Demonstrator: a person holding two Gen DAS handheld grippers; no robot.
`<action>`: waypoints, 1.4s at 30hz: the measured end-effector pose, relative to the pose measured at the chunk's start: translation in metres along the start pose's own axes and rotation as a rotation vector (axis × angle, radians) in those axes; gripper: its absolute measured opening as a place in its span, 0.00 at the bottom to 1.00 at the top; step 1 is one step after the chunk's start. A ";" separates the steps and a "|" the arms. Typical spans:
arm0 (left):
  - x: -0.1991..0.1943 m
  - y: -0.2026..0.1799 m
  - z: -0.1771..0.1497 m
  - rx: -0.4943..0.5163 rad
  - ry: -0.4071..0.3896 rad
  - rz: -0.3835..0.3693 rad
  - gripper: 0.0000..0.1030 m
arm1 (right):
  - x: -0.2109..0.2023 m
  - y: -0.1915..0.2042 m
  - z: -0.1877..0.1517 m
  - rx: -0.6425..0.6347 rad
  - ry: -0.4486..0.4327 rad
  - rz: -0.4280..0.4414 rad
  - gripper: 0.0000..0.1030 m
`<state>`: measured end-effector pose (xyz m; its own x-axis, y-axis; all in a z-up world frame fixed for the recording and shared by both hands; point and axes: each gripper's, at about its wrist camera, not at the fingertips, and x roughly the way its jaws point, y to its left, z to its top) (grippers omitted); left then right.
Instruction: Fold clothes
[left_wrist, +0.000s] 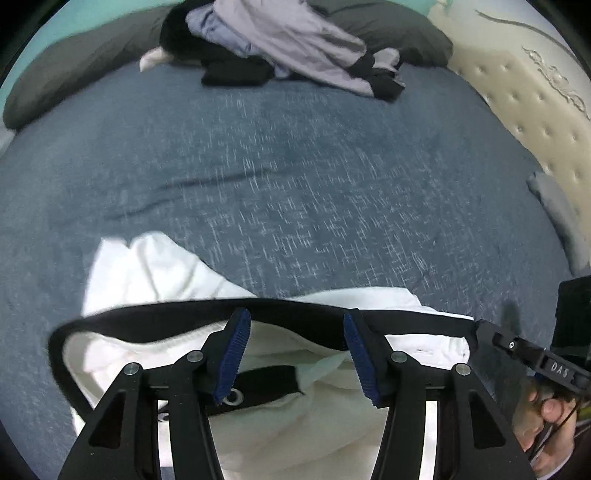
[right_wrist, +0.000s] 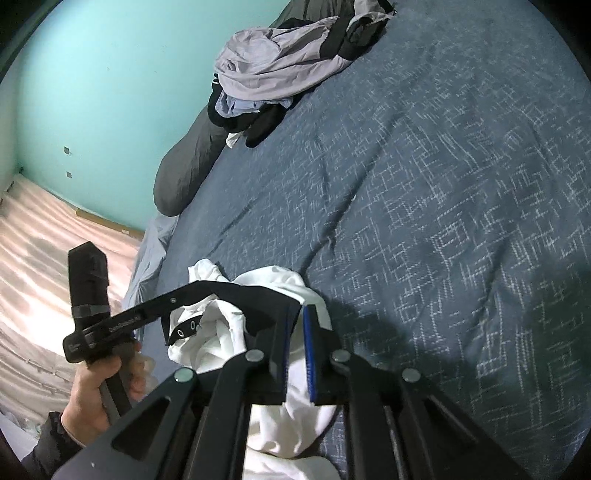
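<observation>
Left wrist view: we see the left gripper (left_wrist: 297, 325) with its blue-padded fingers (left_wrist: 233, 356) spread wide apart, nothing between them. Below and behind them lies the white garment (left_wrist: 155, 269), a black waistband (left_wrist: 155, 317) curving across the lower half of the frame. The right gripper (left_wrist: 480, 326) enters at the lower right edge, its tip at the waistband's end; the right hand (left_wrist: 546, 417) grips its handle.

Right wrist view: we find the right gripper (right_wrist: 295, 325) with its fingers (right_wrist: 308, 354) drawn close together and clamped on the white garment (right_wrist: 288, 417), which bunches between and below the pads at lower centre. The black waistband (right_wrist: 255, 295) runs to the left gripper (right_wrist: 177, 295), held by the left hand (right_wrist: 99, 387) at lower left (whether that tip touches the band we cannot tell here).

In both views the garment rests at the near edge of the blue patterned bedspread (left_wrist: 295, 166). A pile of grey and black clothes (left_wrist: 291, 44) lies at the top of the frame, against a dark grey pillow (left_wrist: 74, 74). A turquoise wall (right_wrist: 110, 92) fills the upper left of the right wrist view.
</observation>
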<state>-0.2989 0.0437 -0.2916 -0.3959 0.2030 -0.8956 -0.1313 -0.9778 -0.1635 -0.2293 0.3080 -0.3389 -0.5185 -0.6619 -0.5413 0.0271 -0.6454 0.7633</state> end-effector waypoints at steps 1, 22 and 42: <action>0.002 0.000 0.000 -0.022 0.012 -0.017 0.57 | 0.000 -0.001 0.000 0.006 0.001 0.003 0.08; 0.024 0.004 0.014 -0.246 0.069 -0.030 0.56 | -0.003 0.012 -0.004 -0.070 0.004 -0.013 0.08; -0.001 0.008 0.017 -0.173 0.025 -0.062 0.05 | -0.004 0.000 -0.007 0.061 0.001 0.105 0.24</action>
<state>-0.3150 0.0364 -0.2852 -0.3692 0.2634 -0.8913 0.0042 -0.9585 -0.2850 -0.2213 0.3085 -0.3389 -0.5149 -0.7252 -0.4571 0.0293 -0.5478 0.8361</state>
